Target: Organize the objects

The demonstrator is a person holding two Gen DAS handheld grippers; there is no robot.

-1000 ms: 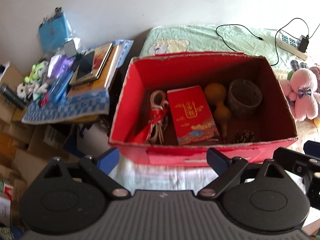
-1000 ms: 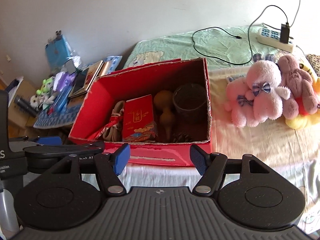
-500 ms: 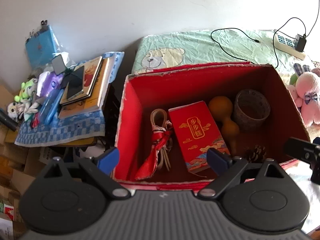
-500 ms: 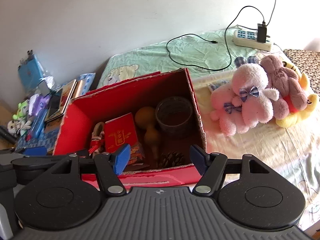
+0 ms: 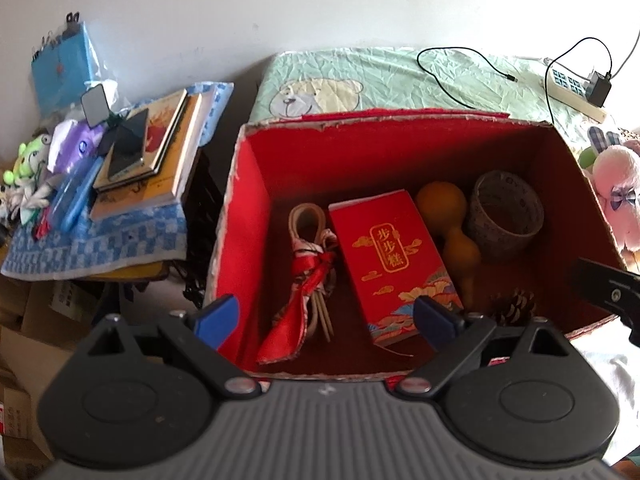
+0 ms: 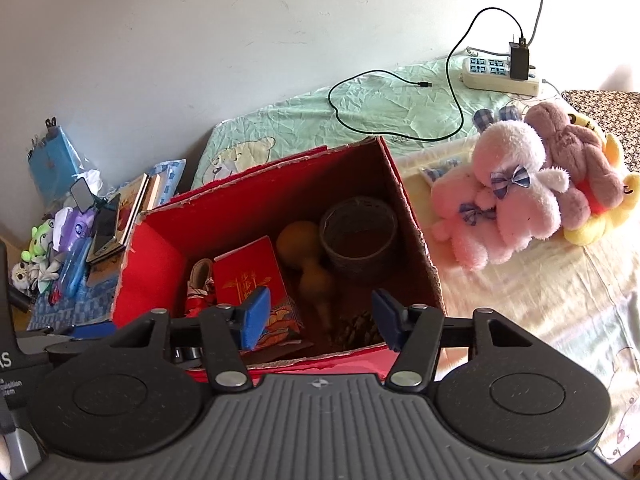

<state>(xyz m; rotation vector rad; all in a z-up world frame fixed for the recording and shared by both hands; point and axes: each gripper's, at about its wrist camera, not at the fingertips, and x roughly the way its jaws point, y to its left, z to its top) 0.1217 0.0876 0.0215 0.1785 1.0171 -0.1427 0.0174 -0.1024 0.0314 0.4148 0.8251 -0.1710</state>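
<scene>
- Red cardboard box, ragged rim: glossy packet, smooth gourd, woven cup, pinecone.
- Fuzzy plushies just right of it.
- Left gripper and right gripper both spread wide, empty, over the front rim.

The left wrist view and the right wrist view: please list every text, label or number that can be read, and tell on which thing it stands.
"步步糕": gold characters in a frame on the red packet lying in the red box.
Print around the grey paper cup: too small to read.
Covers of the books: blurred.
Power strip: nothing readable.
</scene>
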